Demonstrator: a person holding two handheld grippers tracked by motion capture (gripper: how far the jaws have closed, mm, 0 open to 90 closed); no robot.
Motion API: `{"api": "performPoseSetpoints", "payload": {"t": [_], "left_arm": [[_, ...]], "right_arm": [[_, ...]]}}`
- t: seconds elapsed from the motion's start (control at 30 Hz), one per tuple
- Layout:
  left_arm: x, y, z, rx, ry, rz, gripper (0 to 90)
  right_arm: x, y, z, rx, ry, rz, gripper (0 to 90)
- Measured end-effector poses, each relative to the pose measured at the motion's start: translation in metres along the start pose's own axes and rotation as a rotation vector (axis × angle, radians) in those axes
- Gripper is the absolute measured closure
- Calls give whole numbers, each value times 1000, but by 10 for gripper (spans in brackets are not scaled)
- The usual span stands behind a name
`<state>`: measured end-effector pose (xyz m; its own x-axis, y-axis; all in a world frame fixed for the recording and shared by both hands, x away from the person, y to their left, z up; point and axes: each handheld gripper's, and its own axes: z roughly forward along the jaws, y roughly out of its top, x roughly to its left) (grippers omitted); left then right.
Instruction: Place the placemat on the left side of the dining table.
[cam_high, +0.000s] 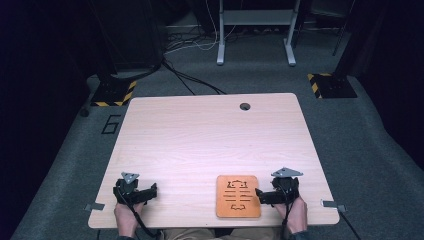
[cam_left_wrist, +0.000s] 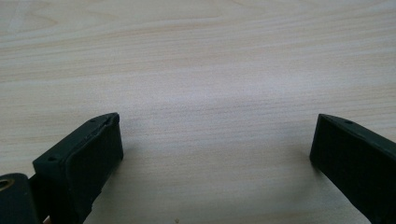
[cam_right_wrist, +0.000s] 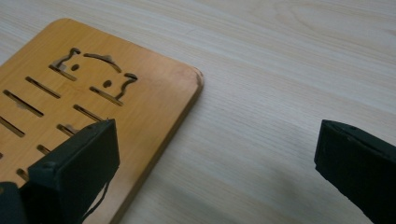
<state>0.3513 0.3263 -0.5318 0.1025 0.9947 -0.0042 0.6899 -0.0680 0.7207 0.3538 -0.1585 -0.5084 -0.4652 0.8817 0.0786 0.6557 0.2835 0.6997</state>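
Right gripper (cam_right_wrist: 217, 154) spread wide | beside wooden board (cam_right_wrist: 93, 102) (slotted) | table (cam_high: 200, 145)

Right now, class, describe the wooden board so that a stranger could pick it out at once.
Start at the pale table and follow its near edge rightwards. Beside the right tool lies the wooden board, flat. It is orange-brown, round-cornered and pierced with slots and curly cut-outs.

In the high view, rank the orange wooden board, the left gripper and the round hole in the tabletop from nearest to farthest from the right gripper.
1. Orange wooden board: right beside the right gripper, on its left at the table's near edge.
2. Left gripper: across the near edge, at the left.
3. Round hole: near the table's far edge.
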Motion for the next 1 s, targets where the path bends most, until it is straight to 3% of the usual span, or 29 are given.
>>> {"api": "performPoseSetpoints", "payload": {"t": [0.47, 1.0], "left_arm": [[0, 0, 0, 1, 0, 1, 23], [0, 0, 0, 0, 0, 0, 23]], "right_arm": [[16, 6, 12, 36, 35, -22, 0], [14, 7, 17, 69, 3, -26, 0]]}}
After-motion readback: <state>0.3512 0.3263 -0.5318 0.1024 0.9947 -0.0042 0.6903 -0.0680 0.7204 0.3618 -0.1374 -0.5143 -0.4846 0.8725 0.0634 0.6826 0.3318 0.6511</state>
